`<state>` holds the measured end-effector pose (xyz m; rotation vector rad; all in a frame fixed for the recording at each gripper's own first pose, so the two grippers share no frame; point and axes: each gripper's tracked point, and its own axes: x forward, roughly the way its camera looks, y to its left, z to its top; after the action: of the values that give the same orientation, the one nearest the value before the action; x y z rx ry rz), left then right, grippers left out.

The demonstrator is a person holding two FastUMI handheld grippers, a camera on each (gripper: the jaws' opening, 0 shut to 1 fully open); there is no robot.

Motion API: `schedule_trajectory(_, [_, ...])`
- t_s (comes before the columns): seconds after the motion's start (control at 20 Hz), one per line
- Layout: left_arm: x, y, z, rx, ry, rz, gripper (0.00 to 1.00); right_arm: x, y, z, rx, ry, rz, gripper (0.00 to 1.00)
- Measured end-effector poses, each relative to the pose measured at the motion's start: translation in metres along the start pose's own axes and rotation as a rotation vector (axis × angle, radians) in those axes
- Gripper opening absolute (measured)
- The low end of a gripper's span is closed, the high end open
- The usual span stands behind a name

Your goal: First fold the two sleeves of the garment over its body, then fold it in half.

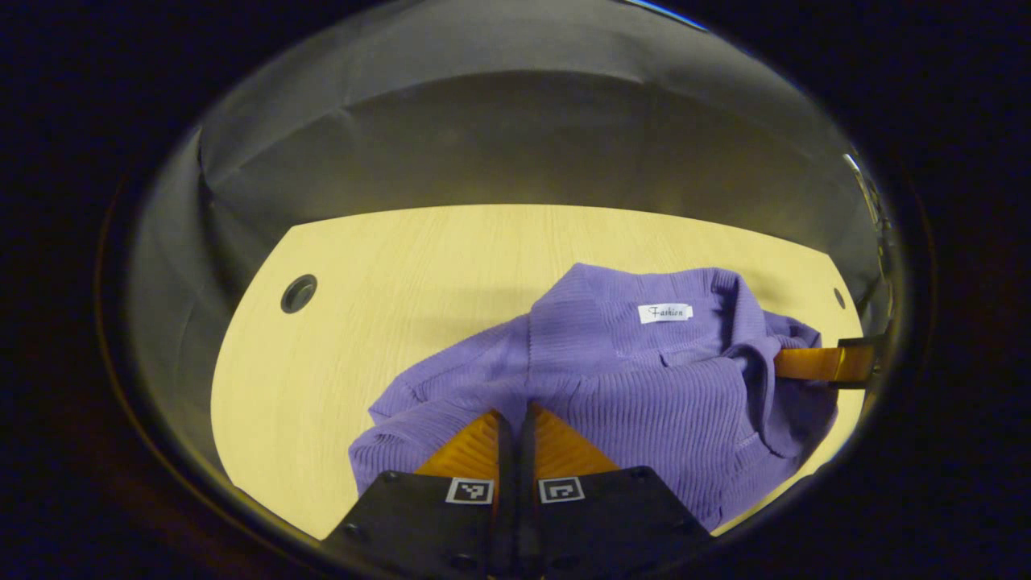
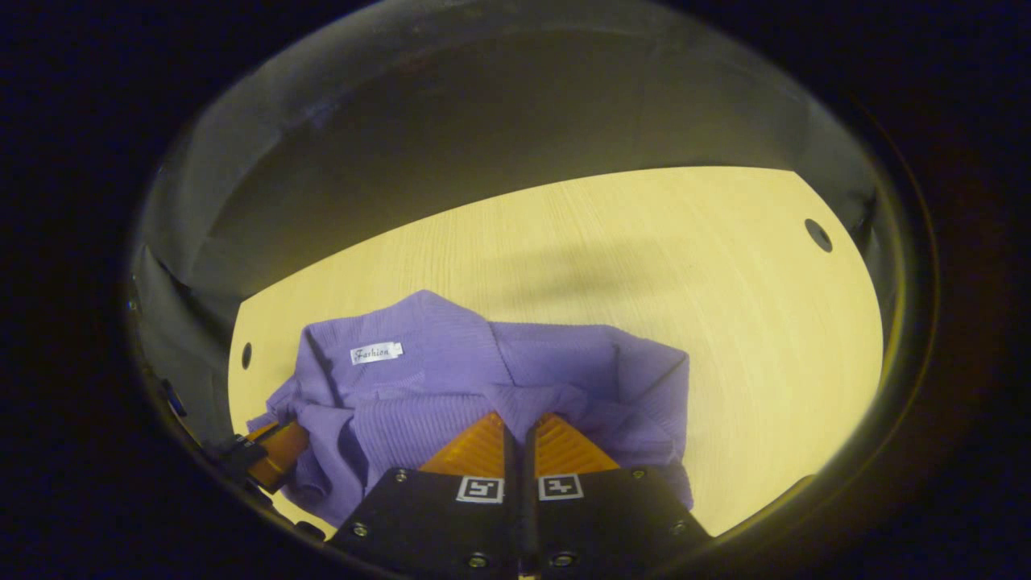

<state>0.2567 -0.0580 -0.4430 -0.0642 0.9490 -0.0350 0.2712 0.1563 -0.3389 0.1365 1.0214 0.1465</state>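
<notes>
Purple sweater [image 1: 644, 370] on worktop [image 1: 387, 266]: left gripper [image 1: 514, 419] and right gripper [image 2: 515, 423], fingers pinched together on its cloth, likely carrying a fold over.

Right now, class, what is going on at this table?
A person is working a purple knit garment with a two-finger gripper in each hand, on a light wooden table. The left gripper has its fingers closed together with the fabric's edge pinched between them, and the right gripper grips the fabric the same way at another spot. The garment lies bunched and partly folded over itself, its white neck label facing up. It is not yet a neat, flat half-fold.
</notes>
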Motion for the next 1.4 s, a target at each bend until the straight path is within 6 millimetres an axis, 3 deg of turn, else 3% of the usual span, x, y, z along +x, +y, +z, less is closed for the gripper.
schedule_trajectory(0.2, [-0.001,0.001,-0.002,-0.046,-0.009,-0.014,0.06,0.003,-0.005,0.0,-0.074,-0.028,-0.032,0.02])
schedule_trajectory(0.45, [-0.002,0.0,-0.001,-0.055,-0.012,-0.038,0.16,-0.003,0.008,-0.004,-0.061,-0.018,0.016,0.13])
schedule_trajectory(0.5, [-0.003,0.0,0.0,-0.051,-0.011,-0.047,0.17,-0.003,0.008,-0.003,-0.06,-0.02,0.02,0.28])
schedule_trajectory(0.65, [-0.013,-0.001,0.001,-0.007,0.003,-0.062,0.27,-0.014,0.018,-0.005,-0.055,-0.014,0.075,0.33])
schedule_trajectory(0.7, [-0.018,-0.003,0.004,0.003,-0.008,-0.079,0.38,-0.02,0.024,-0.003,-0.057,-0.024,0.098,0.51])
schedule_trajectory(0.8, [-0.035,-0.016,0.013,-0.01,-0.046,-0.143,0.62,-0.032,0.018,0.003,-0.104,-0.058,0.055,0.89])
schedule_trajectory(0.9, [-0.052,-0.019,0.023,-0.011,-0.083,-0.155,0.85,-0.047,0.014,0.004,-0.147,-0.09,0.028,0.89])
schedule_trajectory(0.95, [-0.059,-0.022,0.026,-0.009,-0.096,-0.163,0.81,-0.056,0.015,0.004,-0.156,-0.098,0.026,0.9])
schedule_trajectory(1.15, [-0.092,-0.033,0.029,0.007,-0.135,-0.183,0.84,-0.086,0.018,-0.001,-0.158,-0.128,0.041,0.93])
schedule_trajectory(1.2, [-0.102,-0.036,0.028,0.01,-0.147,-0.187,0.89,-0.096,0.019,-0.002,-0.158,-0.139,0.046,0.93])
schedule_trajectory(1.25, [-0.112,-0.038,0.028,0.015,-0.159,-0.193,0.83,-0.107,0.02,-0.004,-0.158,-0.151,0.051,0.93])
schedule_trajectory(1.4, [-0.149,-0.045,0.019,0.045,-0.198,-0.215,0.83,-0.14,0.02,-0.01,-0.159,-0.203,0.056,0.93])
